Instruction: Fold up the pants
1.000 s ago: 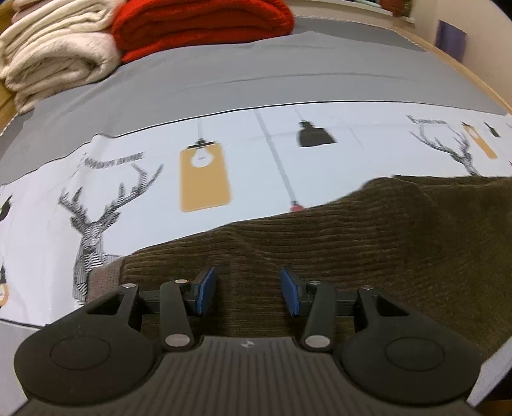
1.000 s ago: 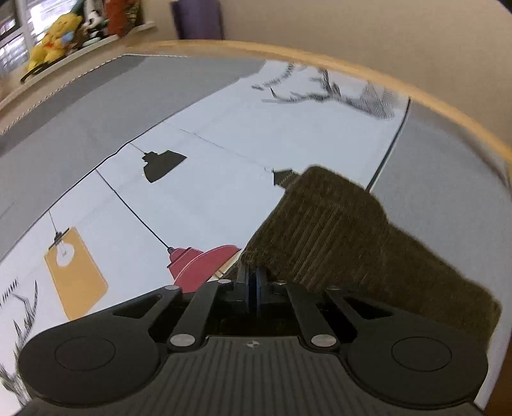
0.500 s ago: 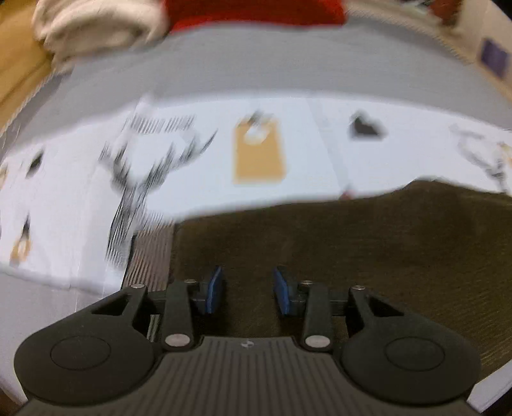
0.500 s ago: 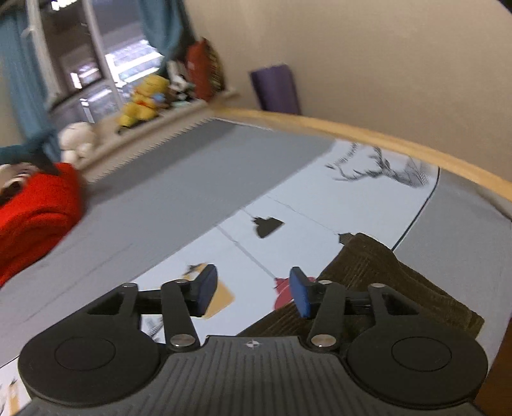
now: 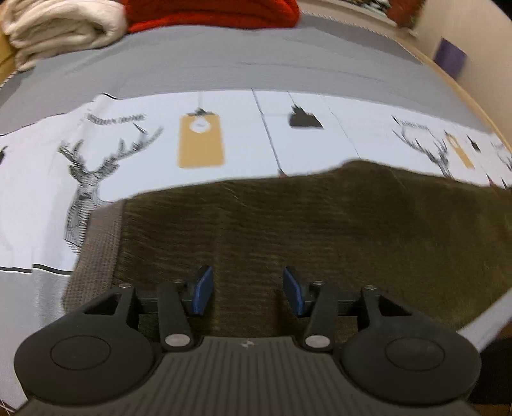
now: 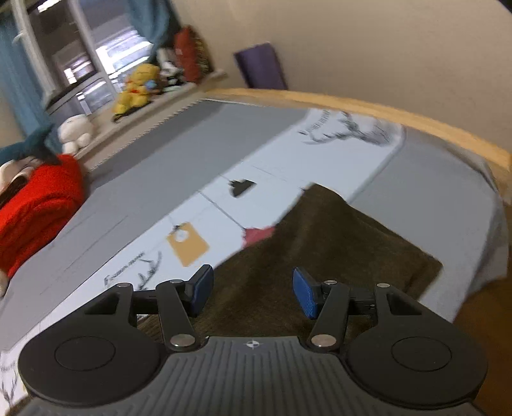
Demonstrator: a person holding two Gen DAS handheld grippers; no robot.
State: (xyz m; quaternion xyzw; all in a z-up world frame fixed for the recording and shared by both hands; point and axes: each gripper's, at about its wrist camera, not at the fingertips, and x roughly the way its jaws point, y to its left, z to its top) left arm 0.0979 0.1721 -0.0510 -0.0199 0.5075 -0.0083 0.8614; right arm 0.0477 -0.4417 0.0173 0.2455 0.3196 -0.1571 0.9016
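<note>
Dark olive-brown corduroy pants (image 5: pixel 288 230) lie flat on the printed bedsheet, stretching to the right in the left wrist view, with a lighter ribbed waistband (image 5: pixel 96 252) at the left. My left gripper (image 5: pixel 248 289) is open and empty, just above the pants near the waistband end. In the right wrist view the pants (image 6: pixel 320 243) lie near the bed's right edge. My right gripper (image 6: pixel 252 291) is open and empty above them.
A folded cream blanket (image 5: pixel 60 28) and a red blanket (image 5: pixel 208 12) sit at the far side of the bed; the red one shows in the right wrist view (image 6: pixel 35 208). A wooden bed frame (image 6: pixel 400 118), plush toys (image 6: pixel 137 86) on a window ledge.
My right gripper has let go of the pants' edge, opened and lifted back. My left gripper stayed open and shifted slightly over the waistband end.
</note>
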